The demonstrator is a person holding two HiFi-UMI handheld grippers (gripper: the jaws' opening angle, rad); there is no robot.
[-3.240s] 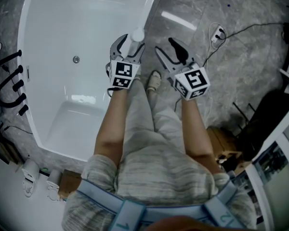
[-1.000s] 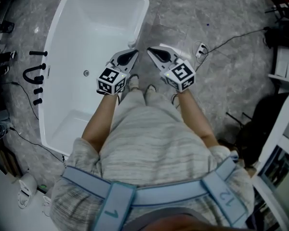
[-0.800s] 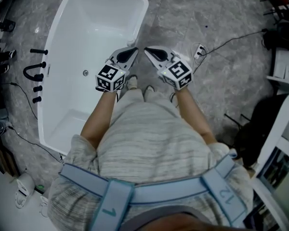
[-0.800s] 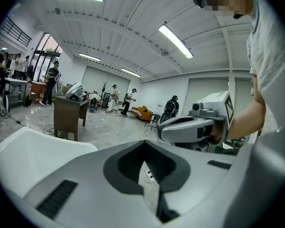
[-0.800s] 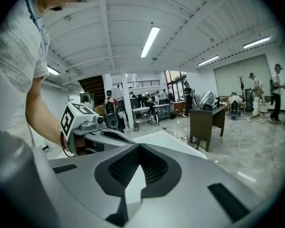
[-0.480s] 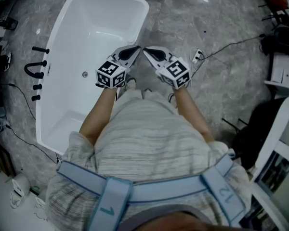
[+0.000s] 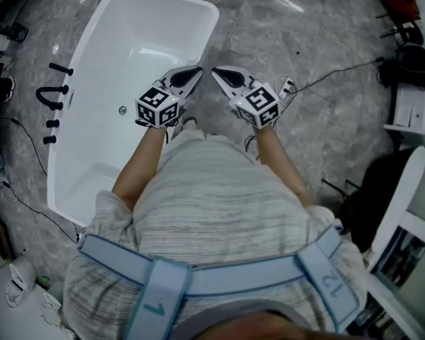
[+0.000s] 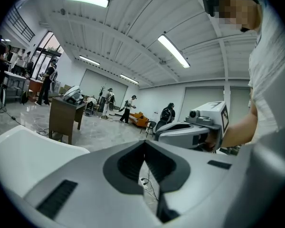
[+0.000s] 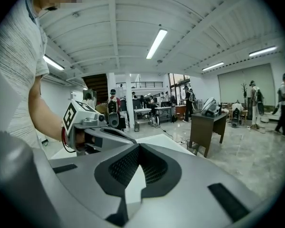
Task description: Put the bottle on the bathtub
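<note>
**Both grippers shut and empty beside the bathtub**

Black tap fittings (image 7: 51, 105) are standing on the grey marble floor (image 7: 326, 140) at the far left, just beside the white bathtub (image 7: 138, 41). The left gripper (image 7: 197, 70) is hovering above the tub's right edge, its jaws pressed together with nothing between them. Just to its right, the right gripper (image 7: 216, 71) is pointing the same way over the floor, its tips near the left one's, jaws likewise pressed together and empty. The bottle is not showing clearly in any view, so its place cannot be told. Further right, a white power strip (image 7: 287, 87) and its dark cable (image 7: 340, 71) are lying on the floor
</note>
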